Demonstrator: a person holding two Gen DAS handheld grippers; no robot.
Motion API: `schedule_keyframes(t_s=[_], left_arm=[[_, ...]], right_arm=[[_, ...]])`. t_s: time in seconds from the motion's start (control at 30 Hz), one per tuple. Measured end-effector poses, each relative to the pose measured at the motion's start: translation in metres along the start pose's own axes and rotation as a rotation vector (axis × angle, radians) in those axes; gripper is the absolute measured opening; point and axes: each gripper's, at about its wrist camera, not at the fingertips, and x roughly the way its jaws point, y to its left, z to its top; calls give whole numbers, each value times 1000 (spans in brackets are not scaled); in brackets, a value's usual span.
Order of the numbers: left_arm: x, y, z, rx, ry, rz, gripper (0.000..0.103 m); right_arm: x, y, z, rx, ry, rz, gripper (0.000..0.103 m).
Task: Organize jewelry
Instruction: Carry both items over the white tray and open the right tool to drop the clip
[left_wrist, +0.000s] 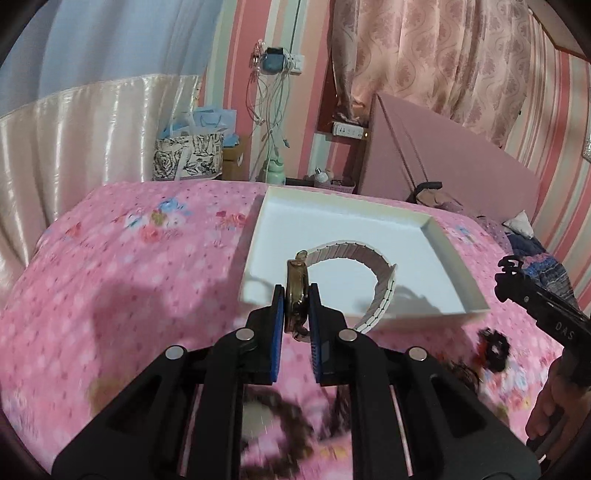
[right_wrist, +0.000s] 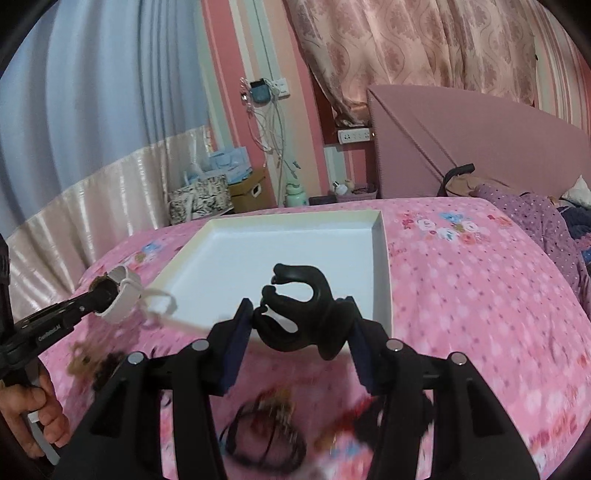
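Observation:
My left gripper (left_wrist: 296, 295) is shut on a gold watch (left_wrist: 295, 291) with a white band (left_wrist: 373, 269), held edge-on above the near edge of a white tray (left_wrist: 439, 240). The watch also shows at the left of the right wrist view (right_wrist: 122, 295). My right gripper (right_wrist: 301, 317) is shut on a black hair claw clip (right_wrist: 299, 314), held above the tray's near edge (right_wrist: 384, 258). The right gripper shows at the right edge of the left wrist view (left_wrist: 513, 273). The tray holds nothing.
The tray lies on a pink floral bedspread (left_wrist: 129, 277). Blurred jewelry and hair pieces lie near me: dark beads (left_wrist: 280, 417), a black-red scrunchie (left_wrist: 491, 347), black bangles (right_wrist: 266, 435). A pink headboard (right_wrist: 480, 147) and clothes (right_wrist: 524, 218) are at the right.

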Motion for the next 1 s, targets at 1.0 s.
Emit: schedule_keyframes(t_s=[1.0], left_arm=[[87, 11, -9, 40, 244, 42, 11]], right_arm=[[103, -18, -15, -92, 244, -122, 48]])
